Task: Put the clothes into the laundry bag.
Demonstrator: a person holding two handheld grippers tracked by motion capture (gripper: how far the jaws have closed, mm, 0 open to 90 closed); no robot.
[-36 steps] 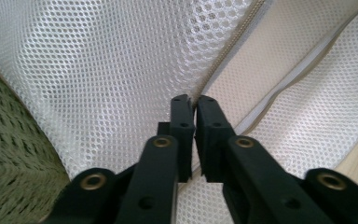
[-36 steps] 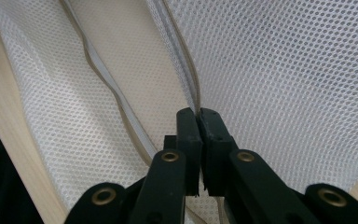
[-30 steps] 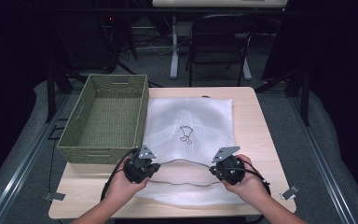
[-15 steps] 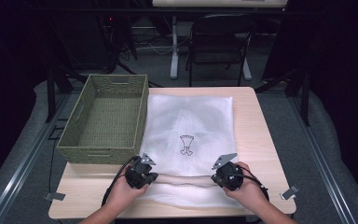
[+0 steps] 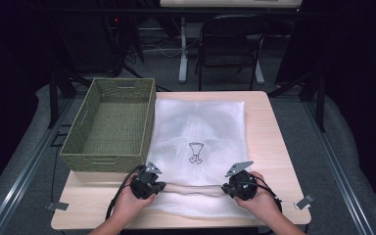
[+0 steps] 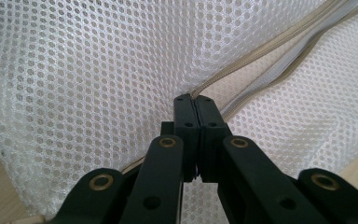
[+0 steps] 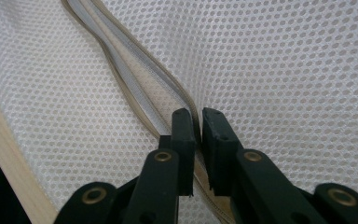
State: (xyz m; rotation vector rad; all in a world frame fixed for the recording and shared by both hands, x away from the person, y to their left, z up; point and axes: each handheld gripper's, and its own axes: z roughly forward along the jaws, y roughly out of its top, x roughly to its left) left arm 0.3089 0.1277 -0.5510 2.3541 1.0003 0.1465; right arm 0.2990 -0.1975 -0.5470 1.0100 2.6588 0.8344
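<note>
The light wooden table (image 5: pixel 269 127) carries two things. The larger is a white mesh laundry bag with a beige zipper and a small dark printed emblem (image 5: pixel 198 147), spread flat over the table's middle and running toward six o'clock, where its near edge is folded over in a soft ridge. I judge it very light, limp and thin: it will drape and sag wherever it is not supported, and the open weave should give the pads fair purchase, though a single layer could slip free. The stiffer zipper seam (image 6: pixel 261 51) looks the best place to hold, taken at two points well apart so the fabric stays spread.

At nine o'clock of the bag, touching its side, stands an olive-green woven rectangular basket with handle slots (image 5: pixel 78 142); its inside is bare, nothing lying in it. The bag seems to hold nothing either, lying flat.

The left gripper (image 5: pixel 149 185), at seven o'clock of the bag, has its jaws pressed together on the zipper seam, as the left gripper view (image 6: pixel 196 100) shows. The right gripper (image 5: pixel 237 185), at five o'clock, has jaws that have just been opening: in the right gripper view (image 7: pixel 198 116) a narrow gap stands between the pads, the seam passing through it, apparently no longer squeezed.
</note>
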